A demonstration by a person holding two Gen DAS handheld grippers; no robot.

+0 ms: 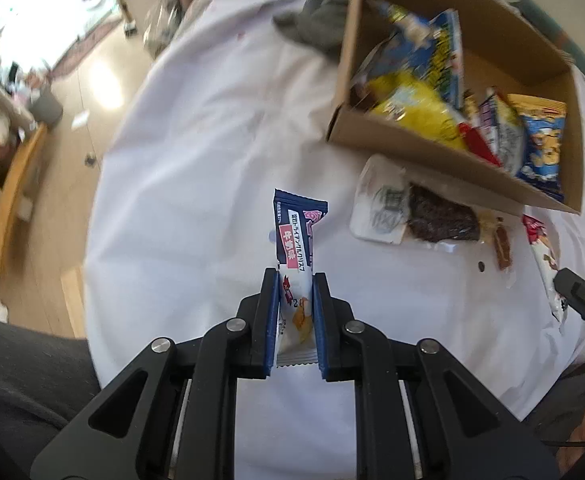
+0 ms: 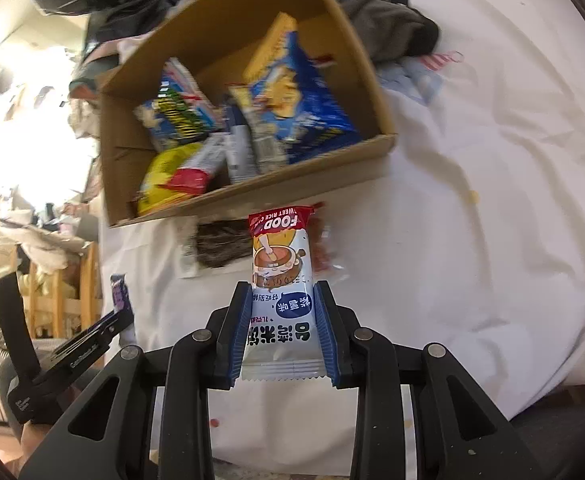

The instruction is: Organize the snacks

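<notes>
Navy packet (image 1: 297,258) clamped in left tool (image 1: 295,280), rice-cake packet (image 2: 282,292) (upside-down) in right tool (image 2: 282,292)

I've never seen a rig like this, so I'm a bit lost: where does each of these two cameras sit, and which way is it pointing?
Left wrist view: sits on the left gripper, looks along its fingers, shut on a navy snack packet, toward the cardboard box; the right gripper's tip shows at the edge.
Right wrist view: sits on the right gripper, shut on a rice cake packet, facing the same box; the left gripper shows at lower left.
Shared: the box, the white cloth, the dark seaweed pack.
</notes>
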